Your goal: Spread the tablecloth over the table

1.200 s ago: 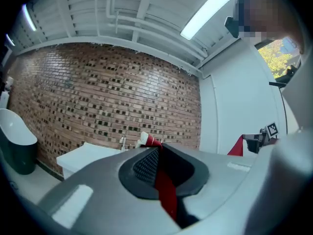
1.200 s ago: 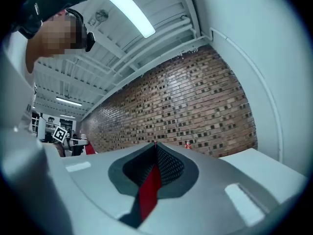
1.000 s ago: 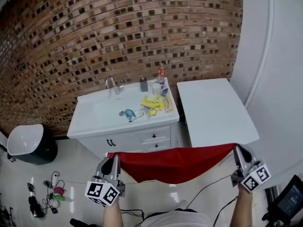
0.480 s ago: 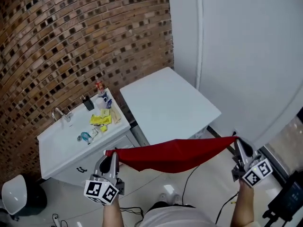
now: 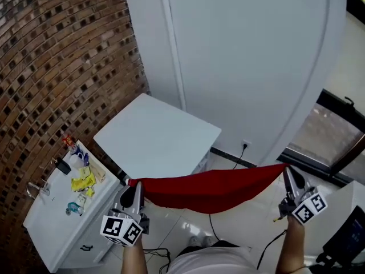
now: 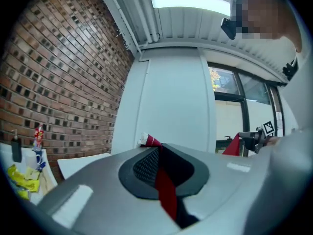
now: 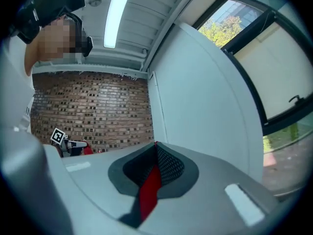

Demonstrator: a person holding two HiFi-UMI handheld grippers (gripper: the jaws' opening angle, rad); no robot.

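A red tablecloth (image 5: 212,188) hangs stretched between my two grippers in the head view, sagging in the middle. My left gripper (image 5: 132,185) is shut on its left corner; the red cloth (image 6: 164,187) shows pinched between the jaws. My right gripper (image 5: 285,170) is shut on the right corner, with red cloth (image 7: 150,189) caught between its pads. The white square table (image 5: 155,136) stands just beyond the cloth, against the white wall, its top bare. Both grippers point level toward it.
A white washbasin cabinet (image 5: 54,210) with yellow packets and bottles stands left of the table by the brick wall (image 5: 51,61). A black cable (image 5: 225,158) runs to a wall socket. Dark window frames (image 5: 336,130) are at the right. The floor is glossy white.
The view has swung right: the washbasin slid to the lower left and the white table came to the centre. Both grippers kept the red cloth stretched between them.
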